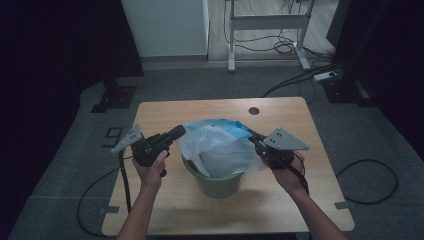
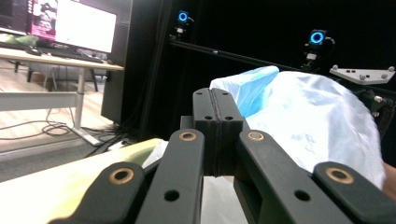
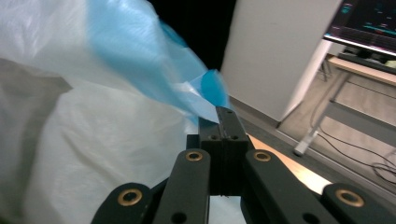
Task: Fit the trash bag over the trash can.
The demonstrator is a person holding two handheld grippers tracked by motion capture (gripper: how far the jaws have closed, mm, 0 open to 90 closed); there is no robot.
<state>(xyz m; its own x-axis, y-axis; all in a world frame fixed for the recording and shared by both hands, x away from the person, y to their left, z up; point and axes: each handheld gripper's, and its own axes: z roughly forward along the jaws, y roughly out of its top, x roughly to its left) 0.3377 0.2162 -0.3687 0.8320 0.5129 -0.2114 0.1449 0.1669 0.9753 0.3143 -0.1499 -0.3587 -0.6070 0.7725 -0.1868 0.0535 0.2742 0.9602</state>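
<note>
No legible writing; white-and-blue plastic bag (image 1: 220, 145) draped over green bin (image 1: 217, 184) between left gripper (image 1: 176, 133) and right gripper (image 1: 256, 141), both clamped on its rim.

Pale blue-white plastic bag (image 1: 220, 145), green bin (image 1: 217, 184), light wooden table (image 1: 280, 200).

Wooden table (image 1: 165, 112), desk frame (image 1: 267, 22), monitor (image 2: 74, 23)

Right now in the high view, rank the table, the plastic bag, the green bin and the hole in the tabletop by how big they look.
1. table
2. bag
3. bin, partly covered by the bag, so unsure
4. hole
</note>
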